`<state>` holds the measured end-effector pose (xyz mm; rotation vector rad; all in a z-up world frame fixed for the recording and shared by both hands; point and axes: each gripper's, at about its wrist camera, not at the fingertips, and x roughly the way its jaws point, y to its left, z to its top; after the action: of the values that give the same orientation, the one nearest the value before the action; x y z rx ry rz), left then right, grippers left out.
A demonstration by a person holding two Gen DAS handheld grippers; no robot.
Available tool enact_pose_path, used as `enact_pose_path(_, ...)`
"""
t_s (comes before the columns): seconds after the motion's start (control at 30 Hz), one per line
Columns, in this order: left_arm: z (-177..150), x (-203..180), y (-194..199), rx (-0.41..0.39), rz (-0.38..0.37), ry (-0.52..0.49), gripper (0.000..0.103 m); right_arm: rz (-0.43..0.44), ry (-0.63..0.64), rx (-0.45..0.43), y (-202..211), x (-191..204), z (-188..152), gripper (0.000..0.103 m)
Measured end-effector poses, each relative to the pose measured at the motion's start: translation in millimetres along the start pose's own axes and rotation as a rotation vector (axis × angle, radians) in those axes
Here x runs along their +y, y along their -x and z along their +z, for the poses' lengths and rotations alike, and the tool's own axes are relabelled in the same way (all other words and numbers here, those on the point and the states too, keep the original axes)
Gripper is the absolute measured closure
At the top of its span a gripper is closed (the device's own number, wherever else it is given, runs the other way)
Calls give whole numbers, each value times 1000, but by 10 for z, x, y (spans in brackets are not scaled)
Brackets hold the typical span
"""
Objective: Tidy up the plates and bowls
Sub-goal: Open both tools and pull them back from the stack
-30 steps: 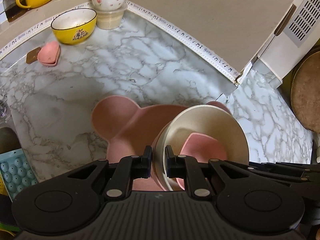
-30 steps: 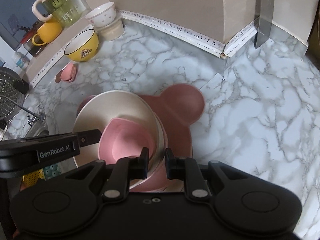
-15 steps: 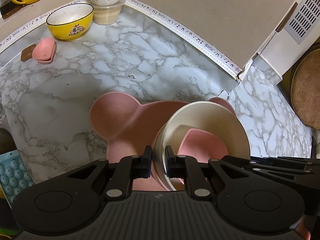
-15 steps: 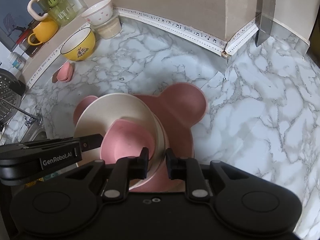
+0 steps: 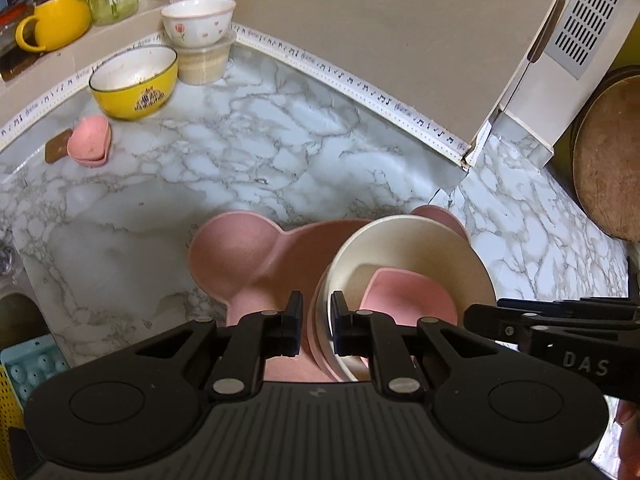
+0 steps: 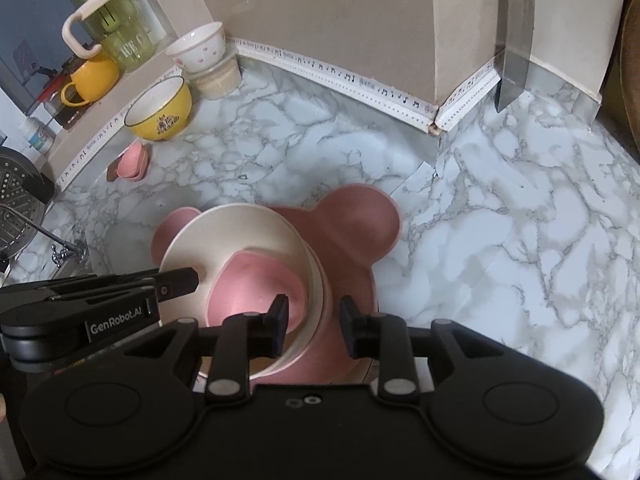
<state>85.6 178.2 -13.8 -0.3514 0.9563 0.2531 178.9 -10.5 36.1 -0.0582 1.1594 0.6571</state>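
Note:
A pink bear-shaped plate point(image 5: 256, 256) point(image 6: 360, 232) lies on the marble counter. On it sits a cream bowl point(image 5: 412, 248) point(image 6: 240, 236) stacked in a pink bowl, with a small pink dish point(image 5: 404, 296) point(image 6: 260, 280) inside. My left gripper point(image 5: 314, 328) is shut on the stacked bowls' near rim. My right gripper point(image 6: 314, 320) is open, its fingers either side of the bowls' rim without touching. A yellow bowl point(image 5: 134, 80) point(image 6: 160, 114), a white flowered bowl point(image 5: 198, 20) point(image 6: 198, 50) on a tub, and small pink dishes point(image 5: 90, 142) point(image 6: 132, 164) stand at the back left.
A yellow mug point(image 5: 52, 24) point(image 6: 92, 80) and green jug point(image 6: 108, 28) stand on the ledge. A cleaver point(image 6: 516, 36) hangs at the wall. A round wooden board point(image 5: 608, 152) stands right. A sink tap point(image 6: 60, 248) and blue tray point(image 5: 32, 364) are on the left.
My right gripper has opened and let go of the bowls' rim. My left gripper stays shut on the rim. Both views have drawn back slightly.

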Motion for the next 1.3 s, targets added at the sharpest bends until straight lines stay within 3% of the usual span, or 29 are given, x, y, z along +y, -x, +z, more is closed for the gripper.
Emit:
enact_pose_path(0.2,-95,-63,275,-131,35,-83,84,12,22,-102,288,26,-104,60)
enact_pose_path(0.3,-160,-72,425,-193,58,-112,64,20,36,-161,431,39,-194,50)
enact_pose_path(0.37,-202,-50,517,-226,55,-110,43,20,49,-195,516,54,-259,48)
enact_pose_path(0.5,-304,-2,668,-262,24,-98,41,35,70,-281,687,57,-427,33)
enact_pose_path(0.57,-357,22,723,-273,13,-85,32,33,84,-322,761,68,-507,27)
enact_pose_path(0.73,-551,68,875,-326,-30,-45,26,17,153,-427,915,144,-755,2)
enact_pose_path(0.87,-722,46,998,-368,-48,-50,26,0,196,-505,1005,212,-985,0)
enact_pose_path(0.97,-865,21,1093,-400,-49,-77,25,-17,208,-508,1030,246,-1131,0)
enact_pose_path(1.17,-1095,-29,1236,-463,-47,-120,0,-23,191,-516,1082,268,-1366,0)
enact_pose_path(1.3,-1187,-33,1302,-492,-60,-119,0,-12,173,-568,1146,250,-1509,0)
